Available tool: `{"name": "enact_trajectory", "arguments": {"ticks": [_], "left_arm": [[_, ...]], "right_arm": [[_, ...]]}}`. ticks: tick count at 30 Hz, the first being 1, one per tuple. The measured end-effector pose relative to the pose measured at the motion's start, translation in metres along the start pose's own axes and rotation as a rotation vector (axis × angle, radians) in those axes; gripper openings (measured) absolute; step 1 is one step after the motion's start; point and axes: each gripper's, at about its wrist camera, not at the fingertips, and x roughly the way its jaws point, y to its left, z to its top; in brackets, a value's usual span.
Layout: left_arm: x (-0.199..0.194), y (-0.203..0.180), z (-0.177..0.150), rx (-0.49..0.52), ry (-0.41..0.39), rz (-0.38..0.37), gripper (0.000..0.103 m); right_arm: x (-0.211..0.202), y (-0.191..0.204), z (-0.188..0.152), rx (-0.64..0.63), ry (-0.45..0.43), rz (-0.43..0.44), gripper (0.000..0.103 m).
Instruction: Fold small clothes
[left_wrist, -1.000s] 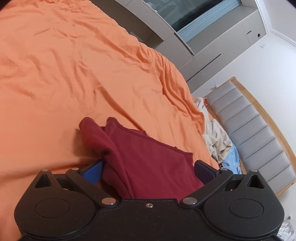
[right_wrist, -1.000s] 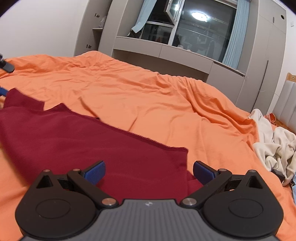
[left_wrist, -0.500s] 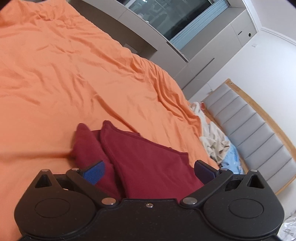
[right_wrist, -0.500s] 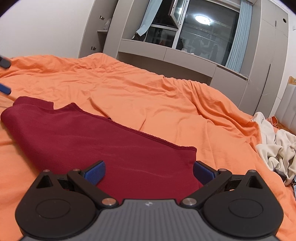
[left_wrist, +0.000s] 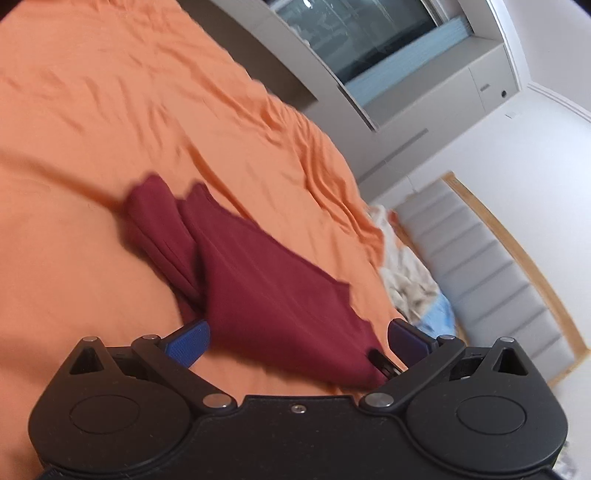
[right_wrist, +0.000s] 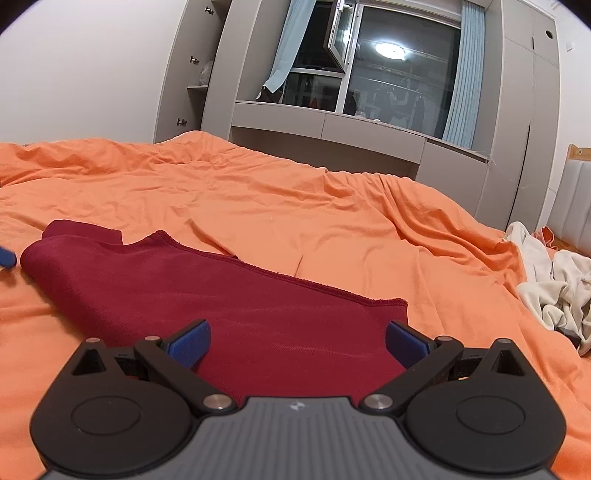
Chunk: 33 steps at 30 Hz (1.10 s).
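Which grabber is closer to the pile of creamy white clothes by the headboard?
Right, probably. The right gripper, jaws open over the dark red knit garment, sits nearer the crumpled cream-white clothes pile. The left gripper shows only as a blue tip at the garment's far end.

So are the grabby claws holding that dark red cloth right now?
No. Both the left gripper and right gripper are open, and the dark red cloth lies loose on the orange bedsheet.

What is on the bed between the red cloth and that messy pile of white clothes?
Only bare orange sheet, wrinkled, lies between the red cloth and the white clothes pile. The right wrist view shows that stretch clearly.
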Motion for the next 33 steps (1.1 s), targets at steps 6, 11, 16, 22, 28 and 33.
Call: {"name": "enact_trajectory", "arguments": {"ticks": [6,11,16,22,28,33], "left_arm": [[0.029,-0.007,-0.022,-0.012,0.086,-0.018,0.102],[0.049,-0.01,-0.022,-0.021,0.066,0.04,0.102],[0.058,-0.008,-0.017,-0.054,-0.031,0.124,0.102],[0.085,-0.022,-0.01,0.022,-0.058,0.243,0.102],[0.089,-0.007,-0.003,-0.027,-0.1,0.252,0.102],[0.082,-0.004,-0.012,-0.026,-0.156,0.22,0.102]], "right_arm": [[0.004,0.002,-0.005,0.006,0.022,0.006,0.103],[0.008,0.001,-0.007,0.02,0.04,0.016,0.103],[0.013,0.002,-0.011,0.024,0.063,0.012,0.103],[0.014,0.003,-0.013,0.021,0.071,0.016,0.103],[0.02,0.009,-0.017,-0.005,0.088,0.012,0.103],[0.021,0.01,-0.018,-0.01,0.09,0.011,0.103]]}}
